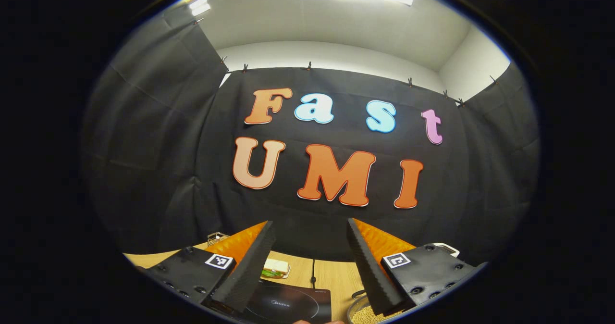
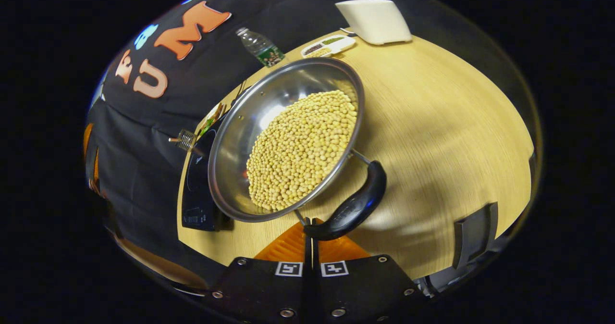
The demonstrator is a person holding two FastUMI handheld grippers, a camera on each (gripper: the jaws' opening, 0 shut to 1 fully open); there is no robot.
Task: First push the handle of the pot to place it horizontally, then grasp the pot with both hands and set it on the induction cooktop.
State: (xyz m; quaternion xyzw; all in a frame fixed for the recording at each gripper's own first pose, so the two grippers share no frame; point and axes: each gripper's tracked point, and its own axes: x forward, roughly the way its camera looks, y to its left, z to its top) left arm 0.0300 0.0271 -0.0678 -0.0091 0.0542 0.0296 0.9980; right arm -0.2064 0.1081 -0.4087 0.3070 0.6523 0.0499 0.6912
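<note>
- Right gripper view, nearest: our right tongs [image 2: 312, 232] are pressed together w/ nothing between, tips just under the black handle [image 2: 353, 207].
- Handle looks smooth and rounded, so we'd judge it slippery; push its side.
- Pot [image 2: 250, 136] sits on the table [image 2: 432, 122], loaded w/ soybeans [image 2: 300, 148]: likely heavy, spill-prone; take it at opposite sides, keep level.
- Induction cooktop [image 2: 194, 189] just beyond.
- Left tongs [image 1: 312, 266] spread, holding nothing, above the table.
</note>
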